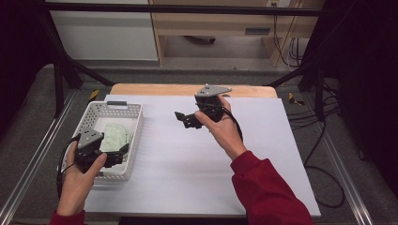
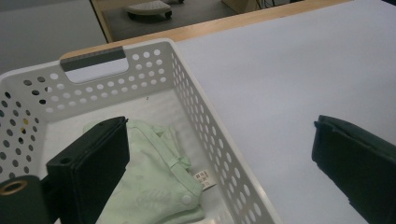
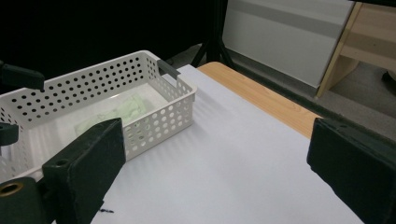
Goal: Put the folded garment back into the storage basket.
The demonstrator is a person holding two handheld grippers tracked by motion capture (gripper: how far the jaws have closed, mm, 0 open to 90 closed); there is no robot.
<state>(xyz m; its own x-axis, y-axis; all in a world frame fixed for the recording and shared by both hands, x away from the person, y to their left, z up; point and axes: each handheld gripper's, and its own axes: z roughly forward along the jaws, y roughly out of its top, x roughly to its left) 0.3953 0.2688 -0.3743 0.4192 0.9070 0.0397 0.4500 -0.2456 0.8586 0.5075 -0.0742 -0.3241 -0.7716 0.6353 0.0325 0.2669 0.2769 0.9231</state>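
Where green garment (image 2: pixel 154 186) lies in basket (image 2: pixel 205 116), small white tag (image 2: pixel 204 178), print unreadable

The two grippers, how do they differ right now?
The left gripper hangs over the white basket, above the green cloth; the right gripper is over the bare white table cover. The left sits nearer the person, the right farther out. Both are open and hold nothing.

Red sleeves (image 1: pixel 270 192) cover both forearms; each black gripper carries a grey three-cornered plate (image 1: pixel 212 90), blocky jaws and a trailing black cable (image 1: pixel 60 171).
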